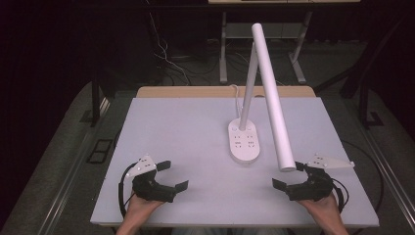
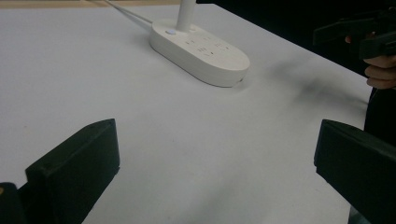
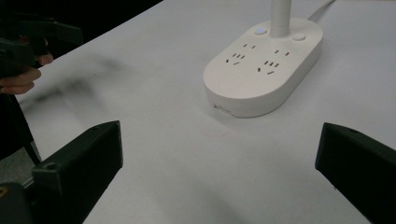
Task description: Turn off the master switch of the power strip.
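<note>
A white desk lamp stands right of the middle of the white table [image 1: 171, 127]. Its oval base [image 1: 243, 142] carries power sockets and a small lit button. A slim stem [image 1: 248, 78] rises from the base, and the long tube head [image 1: 271, 93] slopes down toward the near right. My left gripper [image 1: 175, 175] rests open at the near left, with nothing between its jaws. Open too, my right gripper [image 1: 288, 175] sits near the front right, just under the tube's lower end. In the left gripper view the base [image 2: 201, 51] lies ahead of the gripper [image 2: 215, 158]. In the right gripper view the base [image 3: 264, 65] lies ahead of the gripper [image 3: 219, 158].
The lamp's white cord [image 1: 236, 95] runs off the table's far edge. Behind the table, cables [image 1: 166, 58] lie on the dark floor by a metal desk frame [image 1: 223, 49]. The other hand and gripper [image 2: 364, 32] appear far right in the left gripper view.
</note>
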A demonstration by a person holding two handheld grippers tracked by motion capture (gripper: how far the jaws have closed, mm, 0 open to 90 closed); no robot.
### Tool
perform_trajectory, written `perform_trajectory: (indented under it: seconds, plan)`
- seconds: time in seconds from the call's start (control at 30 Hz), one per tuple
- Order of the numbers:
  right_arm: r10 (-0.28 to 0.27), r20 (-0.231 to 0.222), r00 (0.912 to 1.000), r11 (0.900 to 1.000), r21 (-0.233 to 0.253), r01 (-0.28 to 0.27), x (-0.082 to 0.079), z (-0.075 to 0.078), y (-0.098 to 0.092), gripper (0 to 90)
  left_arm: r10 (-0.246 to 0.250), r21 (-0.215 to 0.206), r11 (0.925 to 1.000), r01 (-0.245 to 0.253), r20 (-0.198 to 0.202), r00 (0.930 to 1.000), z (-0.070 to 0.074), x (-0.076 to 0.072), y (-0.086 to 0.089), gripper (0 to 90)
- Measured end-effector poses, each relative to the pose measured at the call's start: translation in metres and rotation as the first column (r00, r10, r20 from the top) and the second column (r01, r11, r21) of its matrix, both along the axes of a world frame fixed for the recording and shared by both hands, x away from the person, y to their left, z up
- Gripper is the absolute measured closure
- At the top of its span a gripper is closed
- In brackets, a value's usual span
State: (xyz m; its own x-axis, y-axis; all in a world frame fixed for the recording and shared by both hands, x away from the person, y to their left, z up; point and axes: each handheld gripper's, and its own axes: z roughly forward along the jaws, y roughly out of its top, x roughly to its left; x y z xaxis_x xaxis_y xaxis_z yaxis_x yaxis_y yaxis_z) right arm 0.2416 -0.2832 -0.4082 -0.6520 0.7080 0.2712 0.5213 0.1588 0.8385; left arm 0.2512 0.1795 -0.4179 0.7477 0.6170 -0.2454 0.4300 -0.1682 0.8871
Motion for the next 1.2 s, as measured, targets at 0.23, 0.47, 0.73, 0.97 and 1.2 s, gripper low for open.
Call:
perform_trajectory:
  seconds: [0.23, 0.47, 0.73, 0.97, 1.2]
  plan:
    - [-0.003, -0.006, 1.0000, 1.000, -0.006, 0.002, 0.0000, -0.0009, -0.0005, 0.1, -0.001, 0.000, 1.0000, 0.001, 0.001, 1.0000, 0.0001, -0.0007, -0.0006, 0.0]
    - [-0.002, -0.011, 0.9999, 1.000, -0.011, 0.002, 0.0001, -0.0018, -0.0007, 0.1, -0.003, 0.024, 0.9997, 0.003, 0.001, 1.0000, 0.0005, 0.0004, 0.0001, 0.0]
    - [0.004, -0.013, 0.9999, 1.000, -0.027, -0.004, -0.0010, -0.0030, -0.0006, 0.1, -0.002, 0.049, 0.9988, 0.002, 0.004, 1.0000, 0.0026, 0.0006, 0.0003, 0.0]
    - [0.006, -0.020, 0.9998, 0.999, -0.031, -0.006, -0.0014, -0.0026, -0.0025, 0.1, -0.001, 0.063, 0.9980, 0.002, -0.004, 1.0000, 0.0055, 0.0004, -0.0010, 0.0]
    - [0.009, -0.025, 0.9997, 0.999, -0.037, -0.010, -0.0018, -0.0030, -0.0044, 0.1, -0.019, 0.091, 0.9957, 0.019, -0.002, 0.9998, 0.0097, 0.0009, -0.0050, 0.0]
